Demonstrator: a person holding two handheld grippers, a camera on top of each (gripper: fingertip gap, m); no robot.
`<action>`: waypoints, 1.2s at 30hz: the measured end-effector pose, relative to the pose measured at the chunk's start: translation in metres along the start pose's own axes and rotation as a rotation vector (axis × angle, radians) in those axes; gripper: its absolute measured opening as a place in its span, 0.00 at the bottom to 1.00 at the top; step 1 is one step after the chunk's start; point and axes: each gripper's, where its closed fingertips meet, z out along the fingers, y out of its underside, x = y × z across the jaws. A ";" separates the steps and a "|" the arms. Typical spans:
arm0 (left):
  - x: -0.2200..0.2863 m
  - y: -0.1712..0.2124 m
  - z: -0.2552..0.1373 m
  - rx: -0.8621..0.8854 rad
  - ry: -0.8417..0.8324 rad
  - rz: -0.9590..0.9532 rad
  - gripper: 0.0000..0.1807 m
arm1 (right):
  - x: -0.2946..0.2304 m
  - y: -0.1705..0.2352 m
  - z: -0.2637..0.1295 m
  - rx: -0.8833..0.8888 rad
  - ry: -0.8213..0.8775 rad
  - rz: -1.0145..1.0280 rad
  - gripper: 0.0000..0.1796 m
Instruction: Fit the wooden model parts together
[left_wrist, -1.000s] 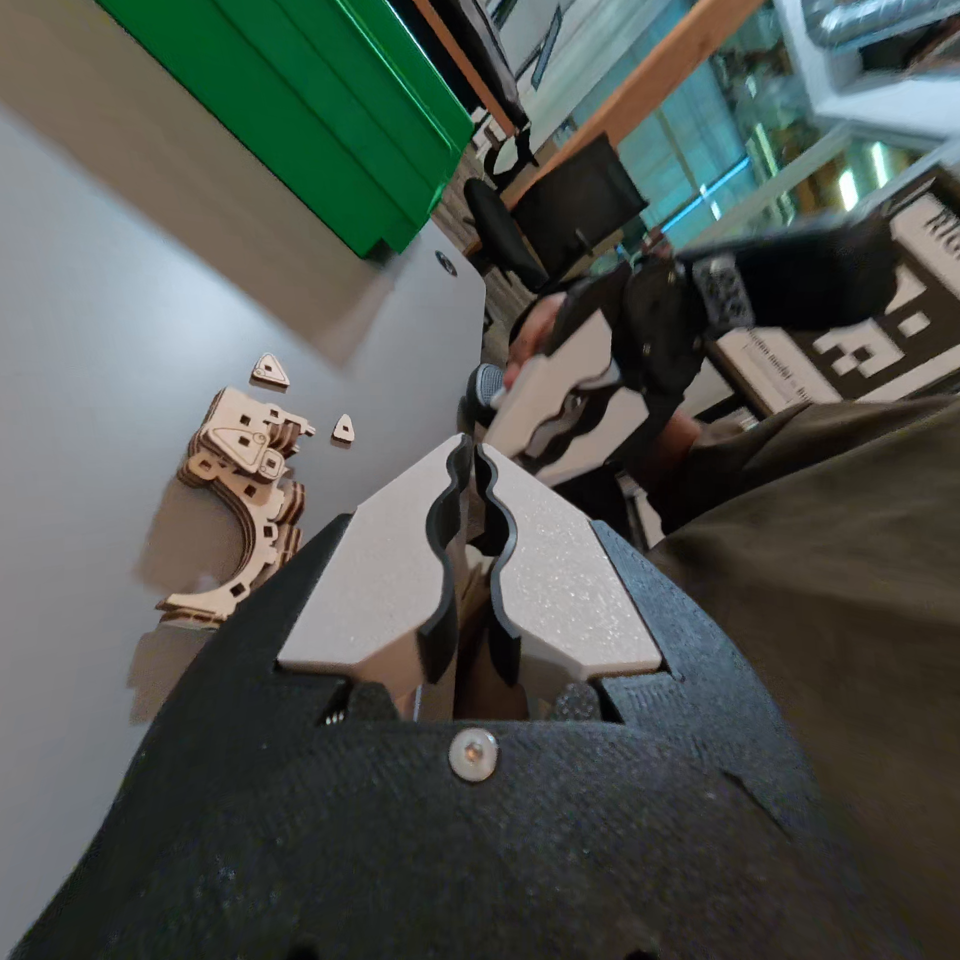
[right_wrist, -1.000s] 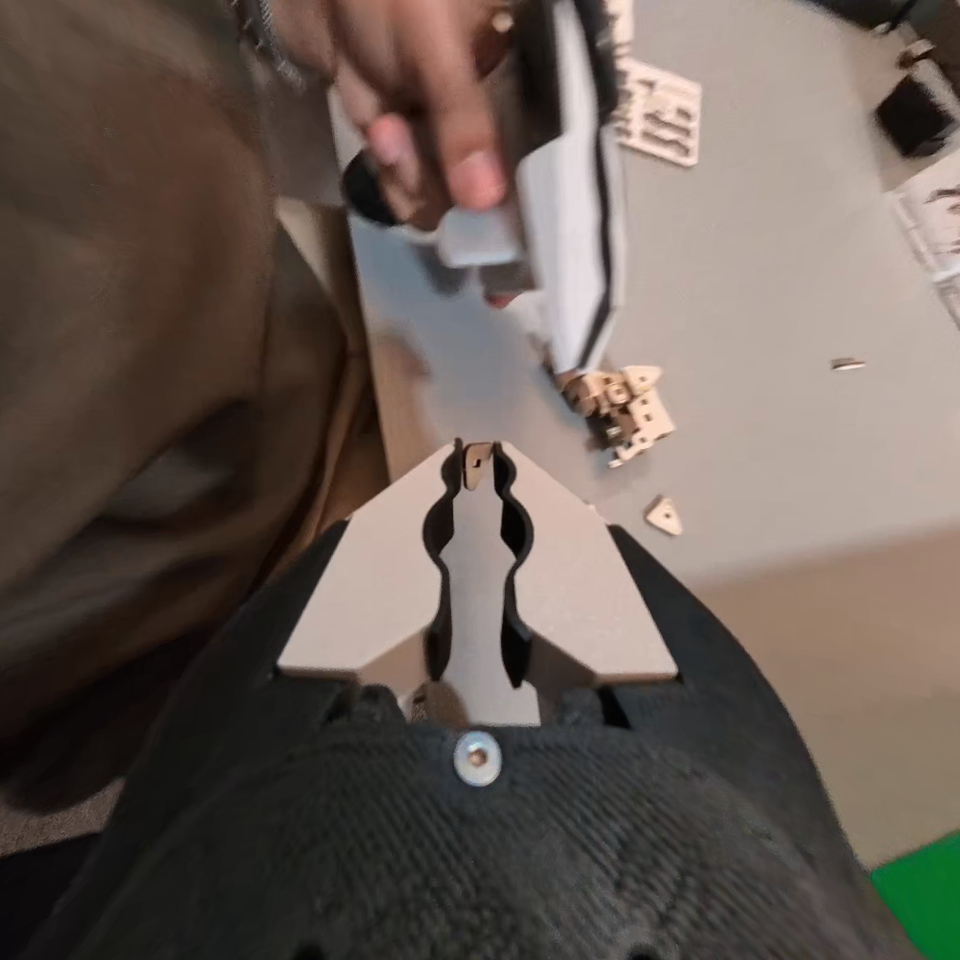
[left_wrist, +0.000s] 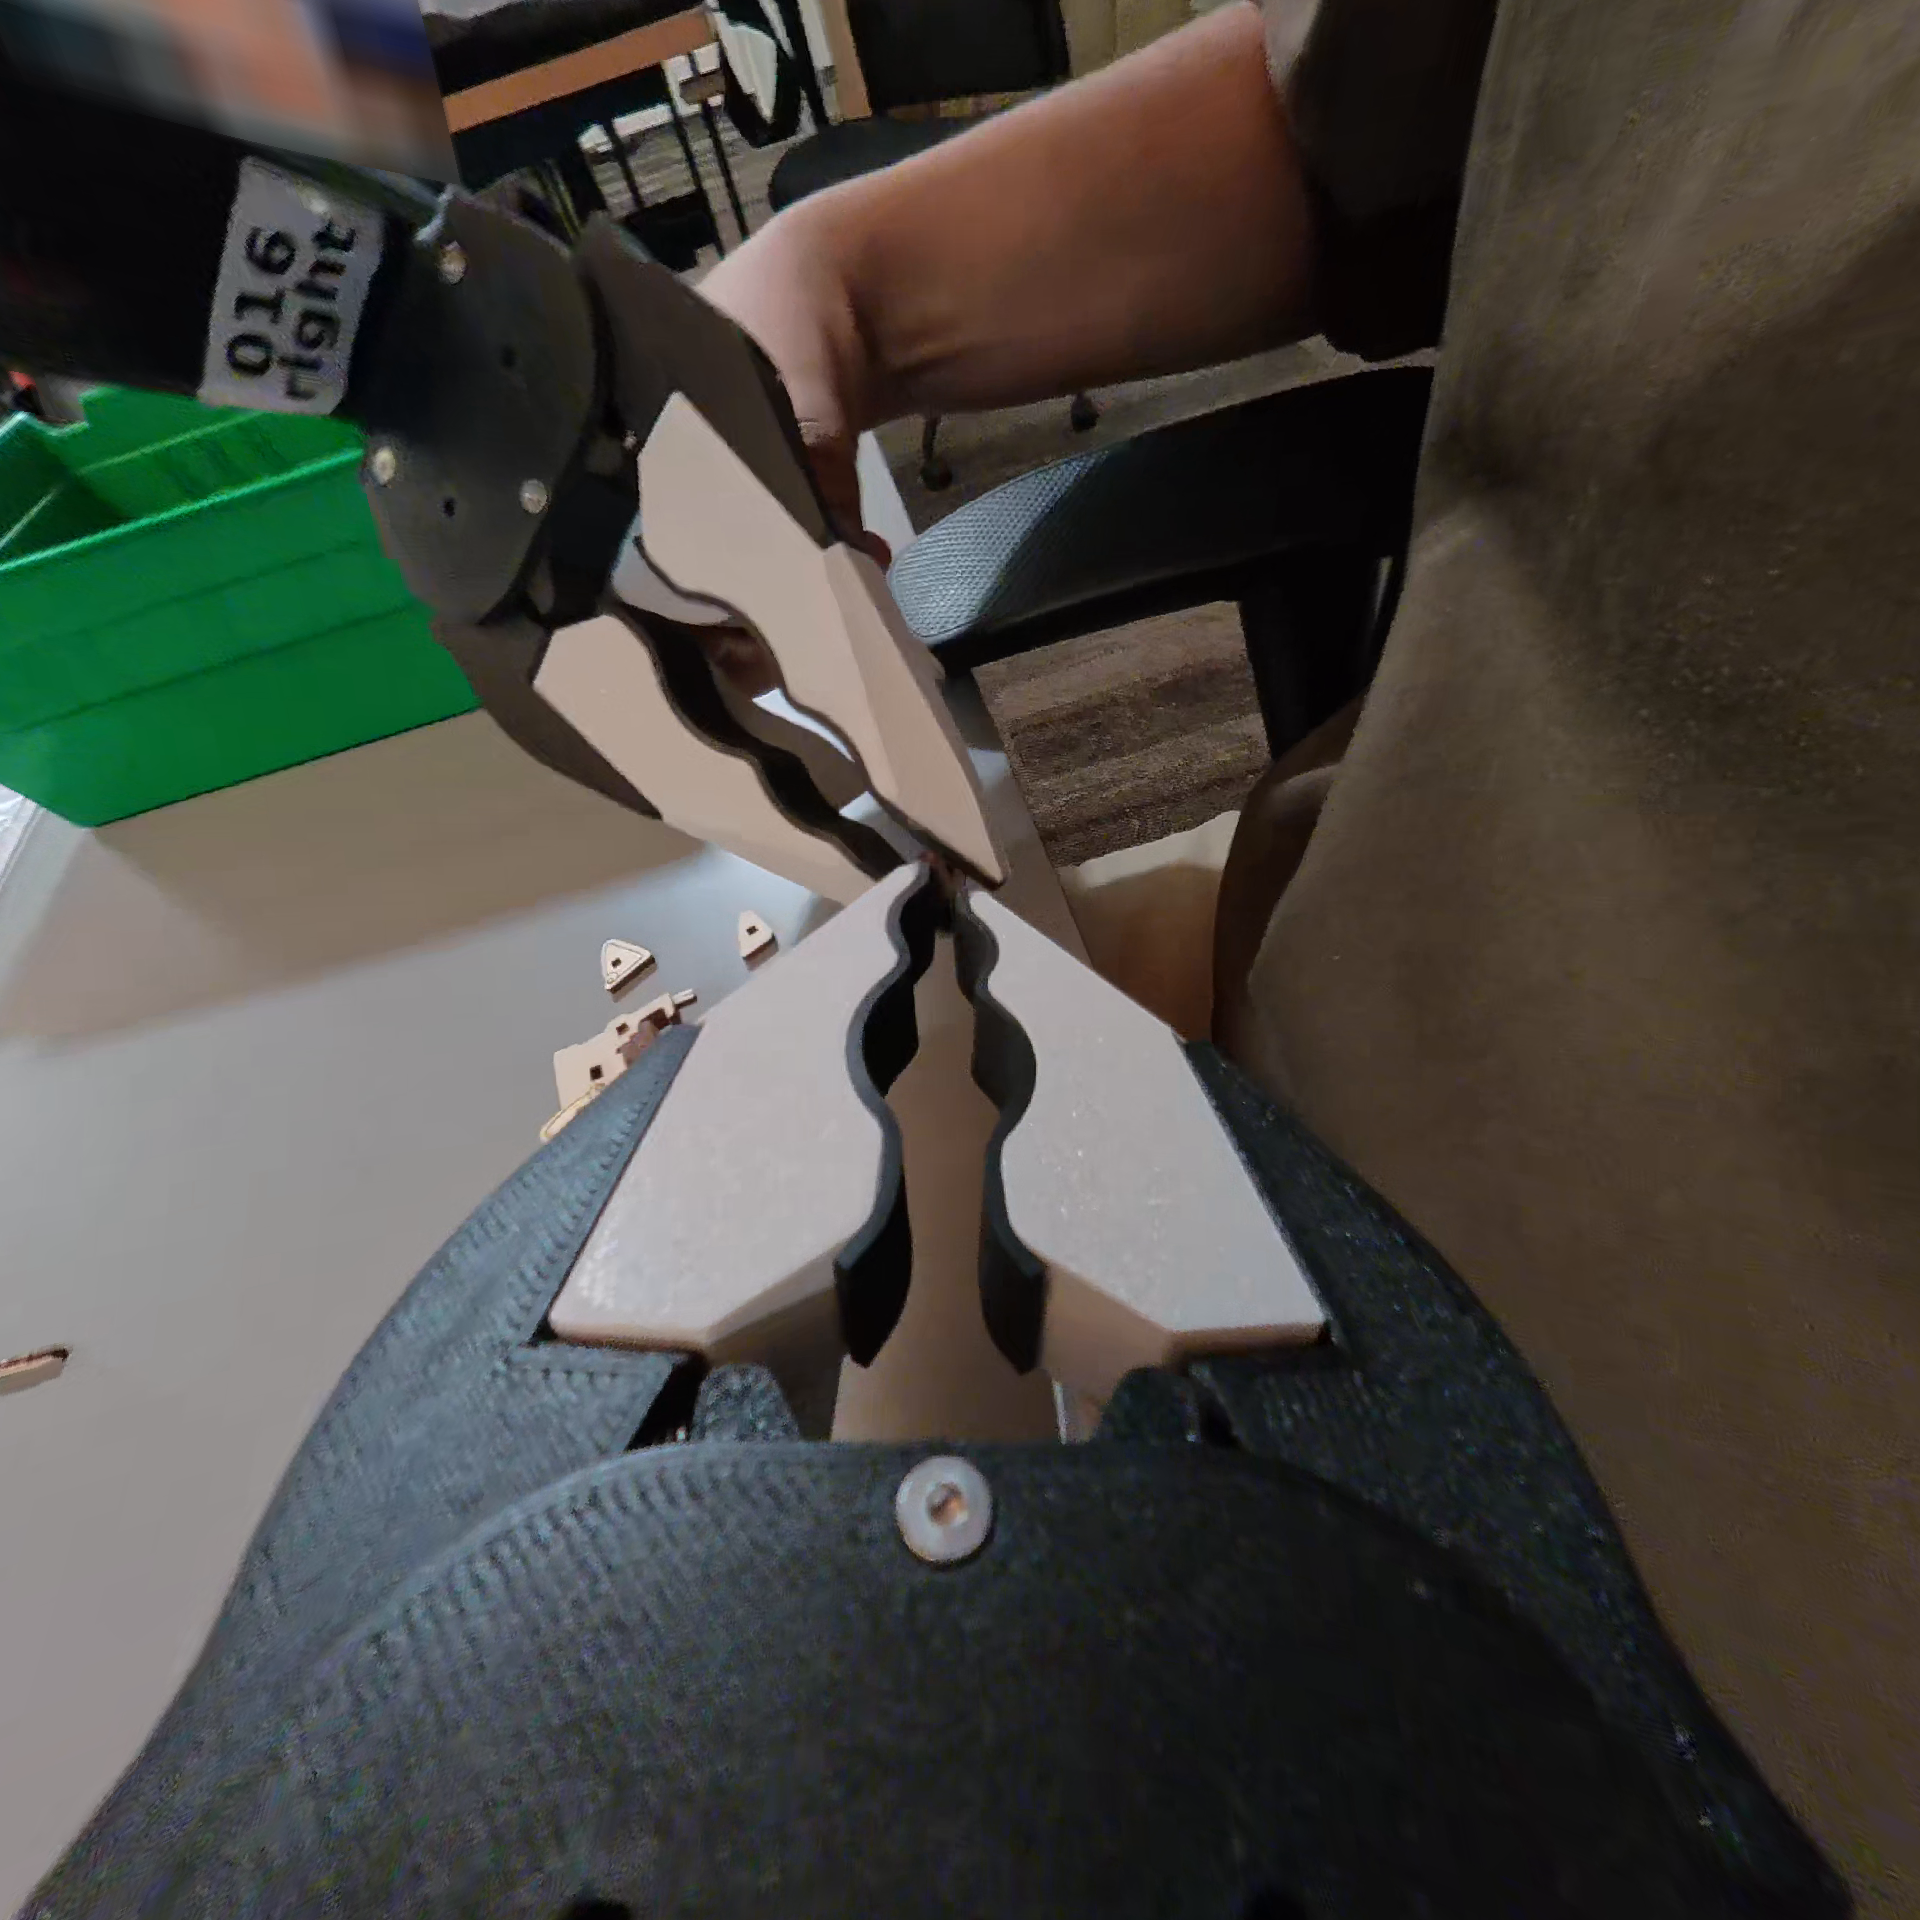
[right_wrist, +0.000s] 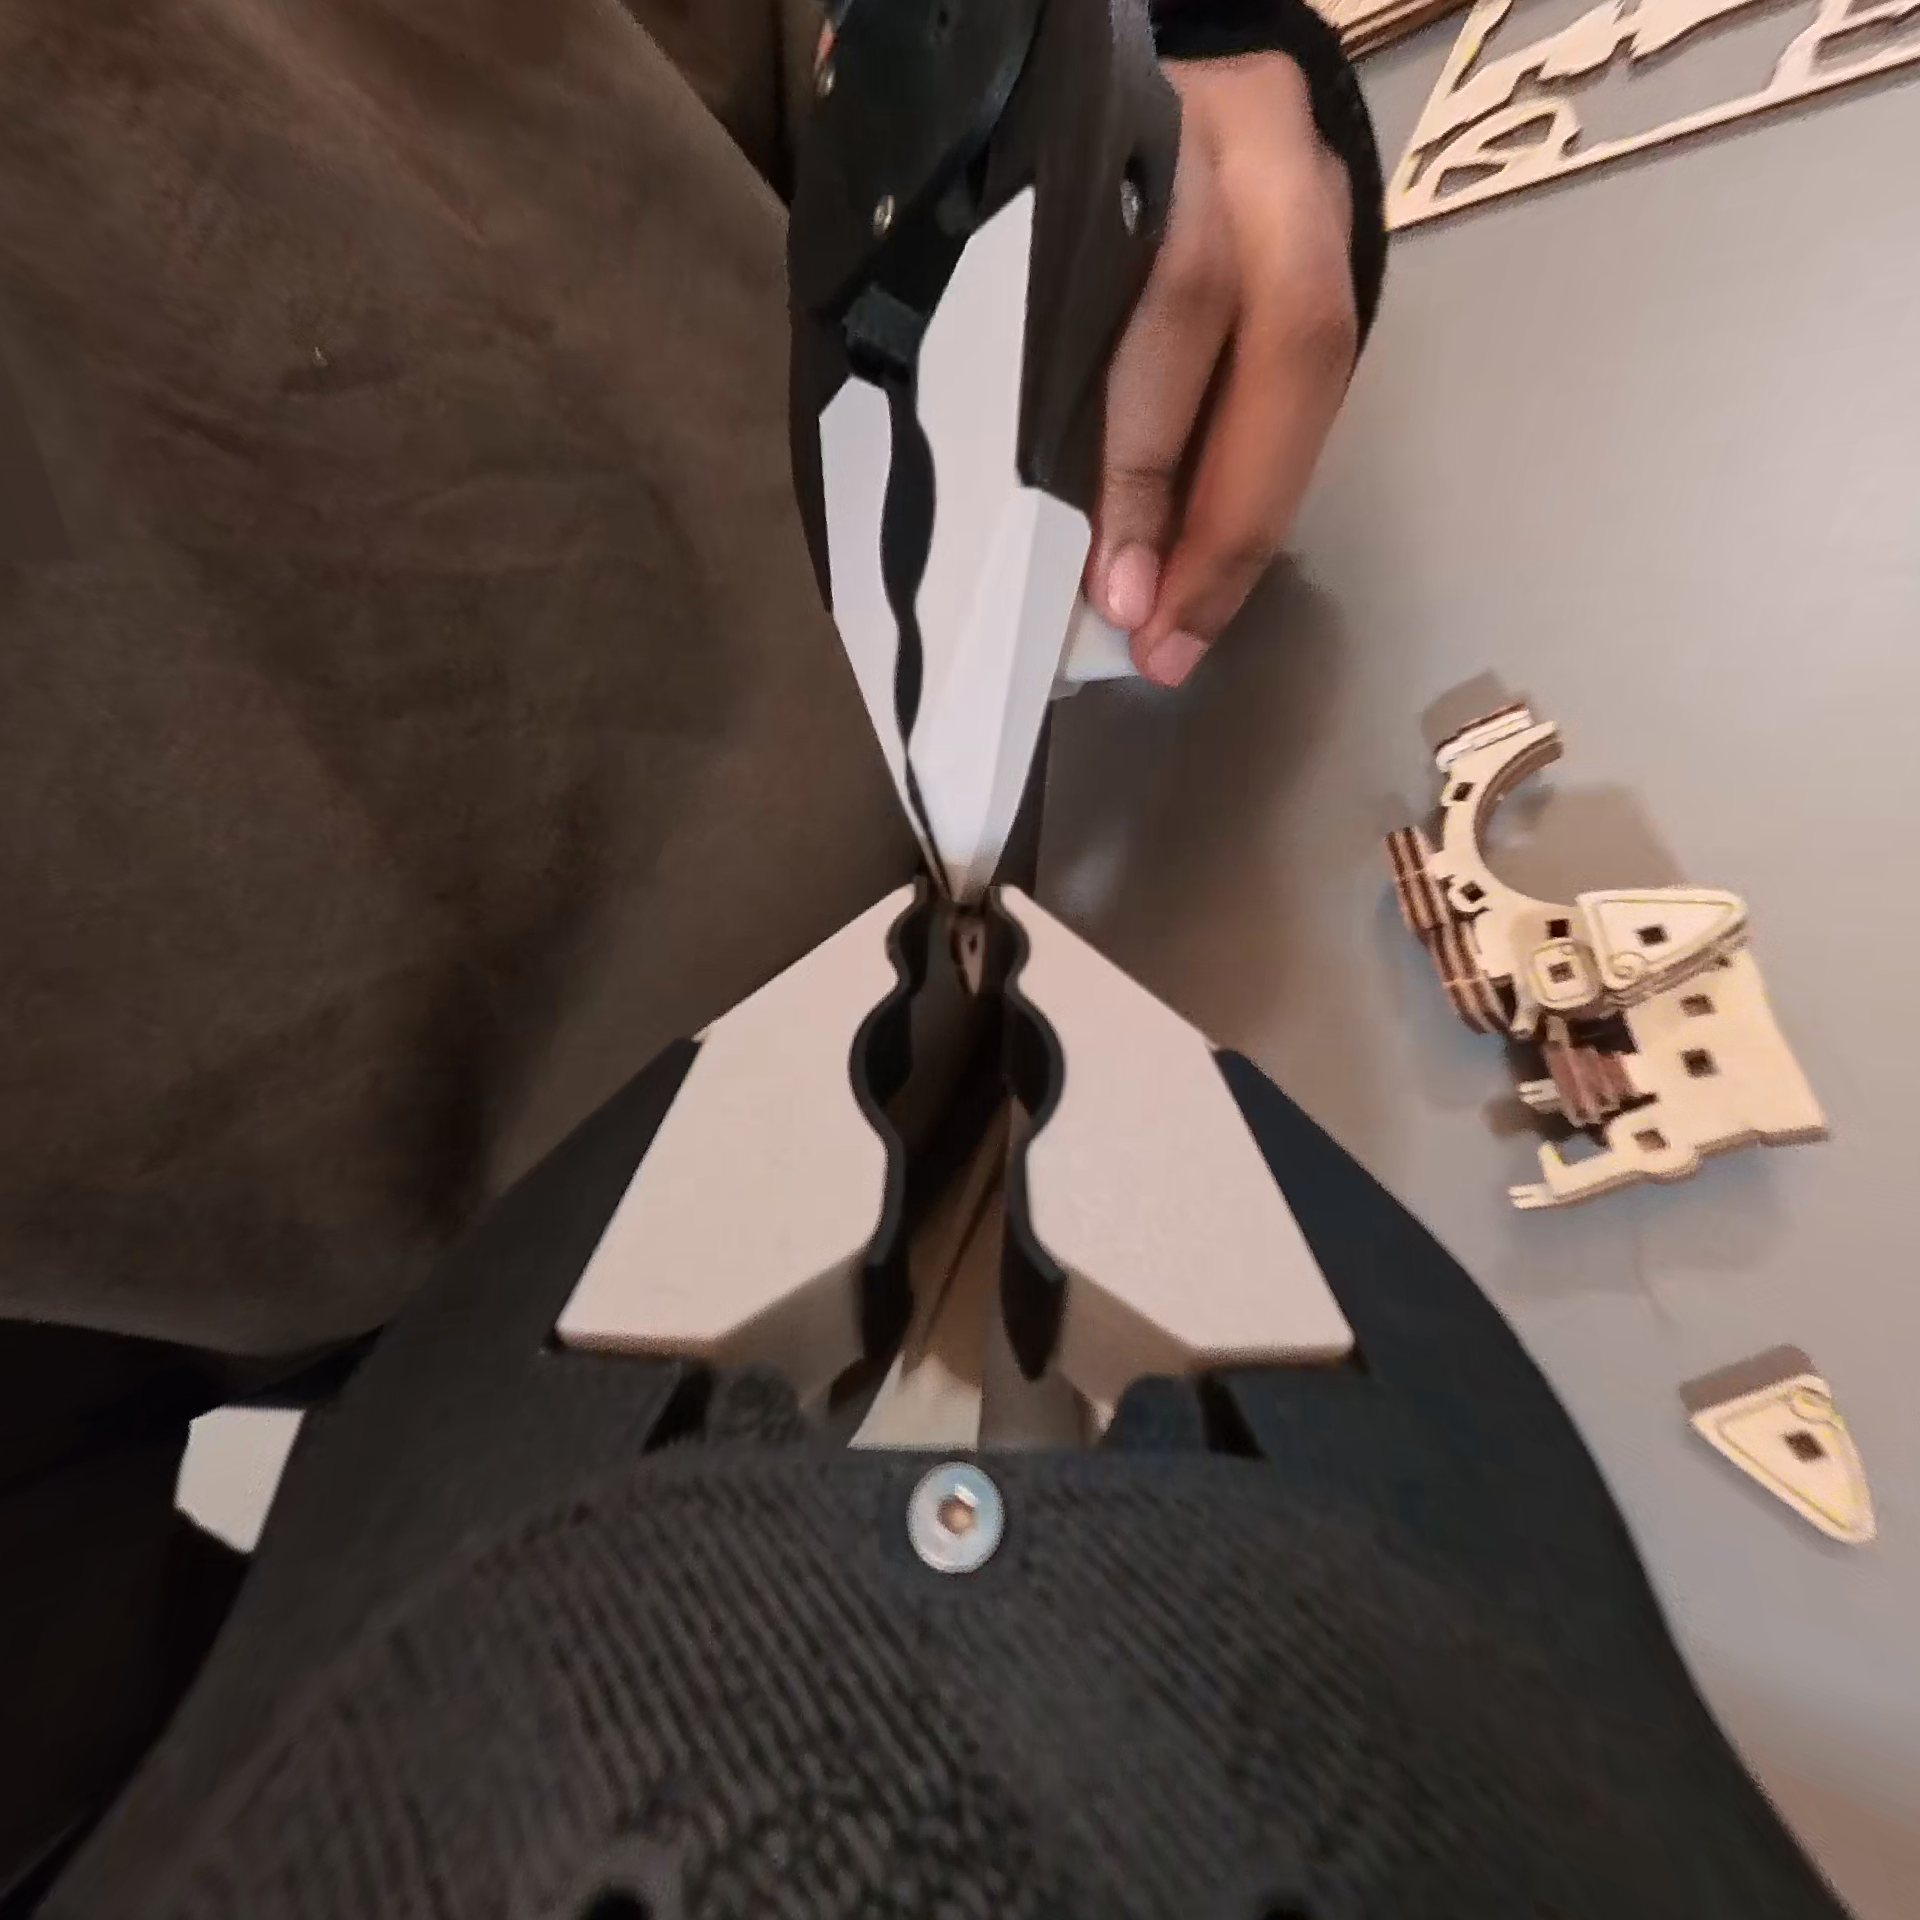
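The right tool and left tool meet tip to tip, both pinching a tiny dark wooden sliver above the grey counter; light, brittle, best gripped by its flat faces

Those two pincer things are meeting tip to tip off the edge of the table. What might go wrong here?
The small wooden piece is pinched only at the very tips of the right hand-held gripper, so a nudge from the left hand-held gripper might twist it loose. It hangs beyond the grey table, so it would likely drop to the floor, away from the half-built wooden model.
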 end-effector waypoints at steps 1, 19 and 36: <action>0.003 0.000 0.001 -0.003 0.012 0.012 0.00 | -0.001 0.002 0.002 -0.016 -0.017 0.005 0.04; -0.079 0.004 -0.027 0.225 -0.181 -0.617 0.00 | 0.052 -0.034 -0.075 0.405 0.600 -0.133 0.19; -0.082 0.033 -0.002 -0.067 -0.336 -0.537 0.21 | 0.086 0.051 -0.060 -0.092 1.015 -0.090 0.10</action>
